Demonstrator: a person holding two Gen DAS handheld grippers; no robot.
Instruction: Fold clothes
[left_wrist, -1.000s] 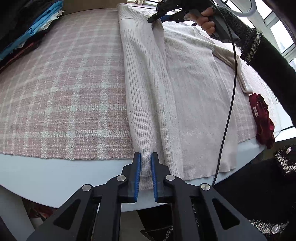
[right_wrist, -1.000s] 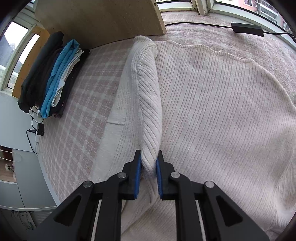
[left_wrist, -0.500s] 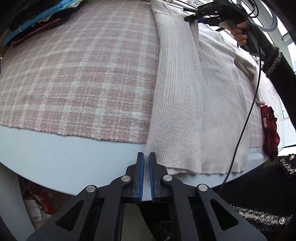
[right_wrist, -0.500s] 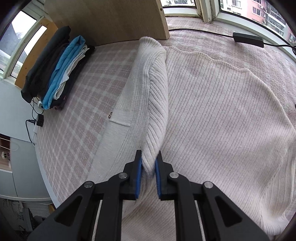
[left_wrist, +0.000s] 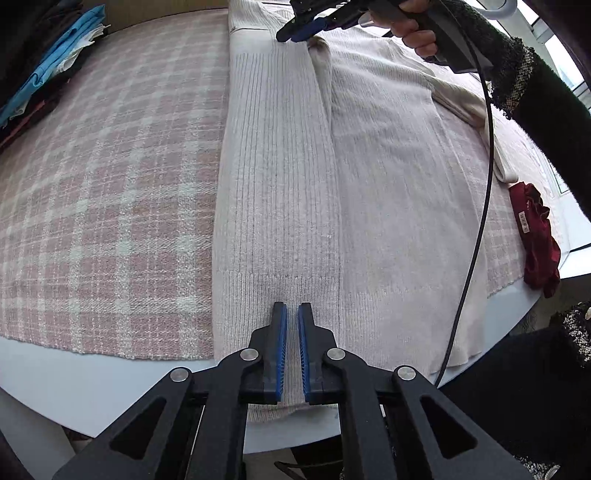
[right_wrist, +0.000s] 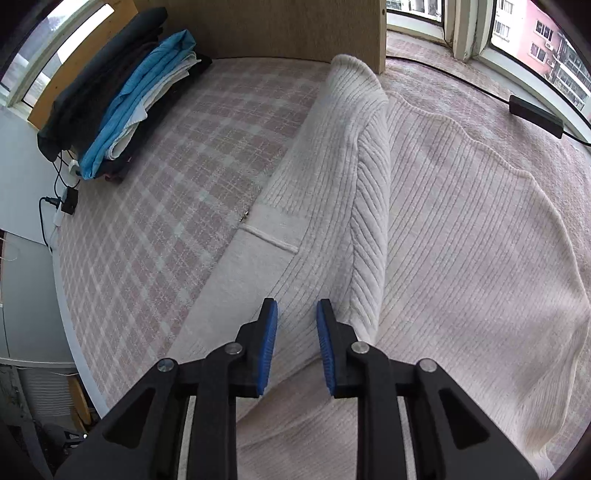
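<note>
Sweater (left_wrist: 388, 184) flat along the bench (left_wrist: 110, 376), on a pink plaid cloth (left_wrist: 110, 166), hem toward the near edge. Left hand-held gripper (left_wrist: 291, 332) nearly closed, pinching the hem band at the fold, likely to keep that long side panel straight and taut. At the far end, right hand-held gripper (left_wrist: 291, 35) hovering over the shoulder, gripped in a hand (left_wrist: 417, 33), cable (left_wrist: 476, 221) trailing across the knit. Red garment (left_wrist: 535, 236) bunched at the bench's right edge, well apart.

Over to the right wrist view: jaws opening, nothing pinched between the pads, only flat knit below them. Sleeve (right_wrist: 369, 203) folded over onto the body, just beside the right finger, looks freshly laid and let go. Stack (right_wrist: 122, 103) of folded clothes at the far left corner, probably finished work. Wooden board (right_wrist: 258, 26) behind, windows (right_wrist: 517, 33) all round, daylight, black adapter (right_wrist: 535, 114) on the sill.
</note>
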